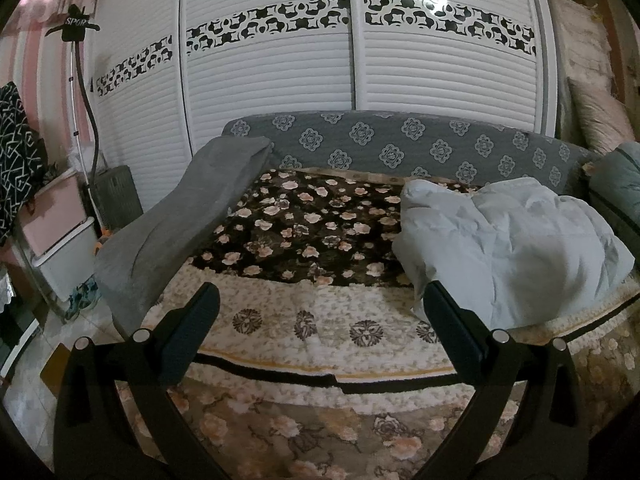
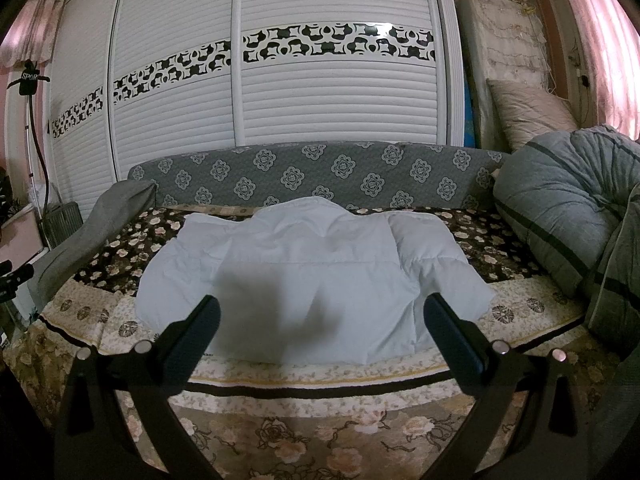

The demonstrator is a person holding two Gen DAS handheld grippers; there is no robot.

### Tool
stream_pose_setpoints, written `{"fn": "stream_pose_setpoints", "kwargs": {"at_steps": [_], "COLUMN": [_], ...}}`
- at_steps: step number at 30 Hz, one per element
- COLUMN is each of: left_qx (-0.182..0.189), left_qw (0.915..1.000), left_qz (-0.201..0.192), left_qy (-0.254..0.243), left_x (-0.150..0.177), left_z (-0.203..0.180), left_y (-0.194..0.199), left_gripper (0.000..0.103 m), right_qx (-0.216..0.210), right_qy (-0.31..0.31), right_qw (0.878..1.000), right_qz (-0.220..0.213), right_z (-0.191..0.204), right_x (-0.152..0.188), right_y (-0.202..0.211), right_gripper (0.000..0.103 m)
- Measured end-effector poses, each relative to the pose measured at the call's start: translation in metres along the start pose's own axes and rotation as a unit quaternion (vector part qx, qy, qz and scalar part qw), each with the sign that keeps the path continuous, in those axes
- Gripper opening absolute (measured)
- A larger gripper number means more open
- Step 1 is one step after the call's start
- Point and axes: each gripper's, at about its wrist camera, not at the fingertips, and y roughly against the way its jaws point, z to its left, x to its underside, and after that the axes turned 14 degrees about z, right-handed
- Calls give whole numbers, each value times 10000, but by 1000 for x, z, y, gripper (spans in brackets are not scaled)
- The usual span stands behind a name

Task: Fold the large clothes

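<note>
One pale blue padded jacket (image 2: 304, 276) lies on one bed (image 2: 320, 376). Two hand-held grippers: left (image 1: 320, 312), right (image 2: 320, 320). Three louvred wardrobe doors (image 2: 340, 80). One grey striped duvet (image 2: 568, 208).

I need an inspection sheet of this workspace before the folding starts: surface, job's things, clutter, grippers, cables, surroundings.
Surface: bed with floral blanket, mostly bare on its left part.
Job's things: pale blue padded jacket lies spread and rumpled on the blanket.
Clutter: grey cloth over the bed's left edge; grey striped quilt bundled at right.
Grippers: left gripper and right gripper both open, holding nothing.
Cables: nothing seen.
Surroundings: white slatted wardrobe behind; patterned headboard.
</note>
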Motion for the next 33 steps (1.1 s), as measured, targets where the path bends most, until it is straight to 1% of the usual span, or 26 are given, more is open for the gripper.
{"fn": "stream_pose_setpoints", "kwargs": {"at_steps": [33], "left_qx": [-23], "left_qw": [10000], "left_qz": [69], "left_qy": [27], "left_x": [1], "left_z": [4], "left_y": [0], "left_gripper": [100], "right_qx": [-9], "right_qy": [22], "right_qw": [10000], "right_qz": [6], "right_z": [-6], "right_x": [2], "right_y": [-1], "right_gripper": [102]}}
